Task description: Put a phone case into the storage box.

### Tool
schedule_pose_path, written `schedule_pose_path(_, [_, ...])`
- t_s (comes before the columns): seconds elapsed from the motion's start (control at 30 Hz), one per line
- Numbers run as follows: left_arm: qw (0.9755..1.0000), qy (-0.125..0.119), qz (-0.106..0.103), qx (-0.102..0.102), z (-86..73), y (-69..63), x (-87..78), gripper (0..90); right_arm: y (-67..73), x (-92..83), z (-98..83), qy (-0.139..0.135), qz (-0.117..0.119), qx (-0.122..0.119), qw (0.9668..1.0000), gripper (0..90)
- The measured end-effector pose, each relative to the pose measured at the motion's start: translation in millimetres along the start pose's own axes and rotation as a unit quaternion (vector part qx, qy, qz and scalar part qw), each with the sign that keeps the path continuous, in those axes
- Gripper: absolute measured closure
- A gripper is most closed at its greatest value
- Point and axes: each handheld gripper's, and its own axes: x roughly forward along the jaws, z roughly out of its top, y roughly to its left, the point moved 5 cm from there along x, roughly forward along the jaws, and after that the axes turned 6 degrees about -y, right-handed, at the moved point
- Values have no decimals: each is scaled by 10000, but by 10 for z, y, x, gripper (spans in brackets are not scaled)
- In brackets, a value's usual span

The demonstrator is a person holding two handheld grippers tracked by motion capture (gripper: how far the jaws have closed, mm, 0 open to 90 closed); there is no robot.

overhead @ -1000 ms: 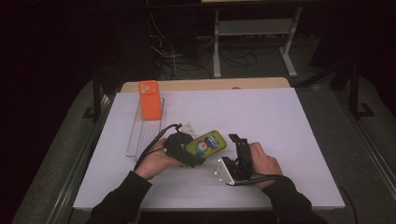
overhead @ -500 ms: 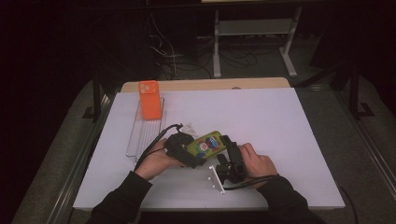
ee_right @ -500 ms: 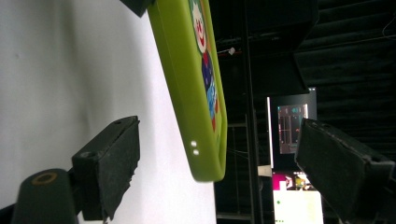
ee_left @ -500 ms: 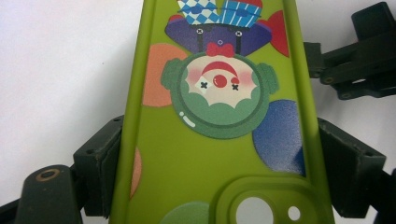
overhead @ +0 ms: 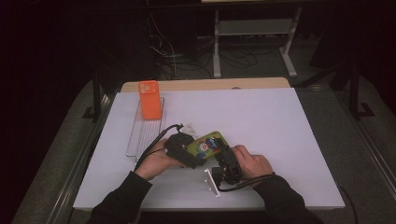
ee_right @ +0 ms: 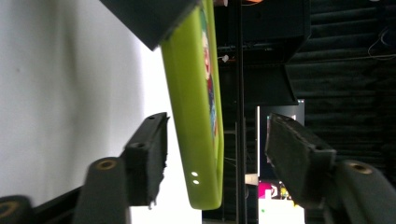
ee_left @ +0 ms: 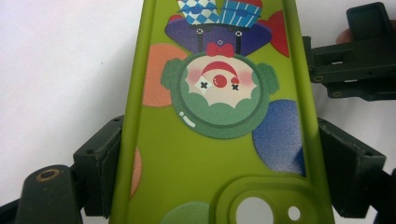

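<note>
Near the front middle of the white bench (overhead: 289, 140): a green phone case (overhead: 208, 145) with a clown print, lifted off the surface and lying aslant. Everything else placed by that case. Well off to its far left, an orange phone case (overhead: 150, 105) resting on the far end of a clear ribbed tray (overhead: 140, 137). Just beyond its left end, a small white clip-like piece (overhead: 189, 127); too small to tell more. Nothing between the green case and the orange one but bare bench and that piece.

At the case's left end, the left tongs (overhead: 192, 156), closed on it across its width; in the left gripper view both black pads pressed against the long green edges (ee_left: 219, 140), camera cut-out nearest the lens. At the case's right end, the right tongs (overhead: 223, 150), jaws straddling its thickness; in the right gripper view the case edge-on (ee_right: 198, 116) between the two pads, a gap visible on either side, so no grip yet. Jaws just been closing in on it.

Against a second ago: right tongs then standing off to the right of the case and apart from it, now drawn in around its end. Left tongs, green case, orange case and tray unchanged in place.
</note>
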Motion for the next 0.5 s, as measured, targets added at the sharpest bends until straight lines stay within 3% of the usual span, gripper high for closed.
schedule_pose_path(0.27, [10000,-3,-19,6,0,-3,-1,154,47,-7,36,-10,158,-60,9999,540])
schedule_pose_path(0.5, [10000,-6,-9,-4,1,0,-7,155,48,-14,40,0,154,-131,9998,614])
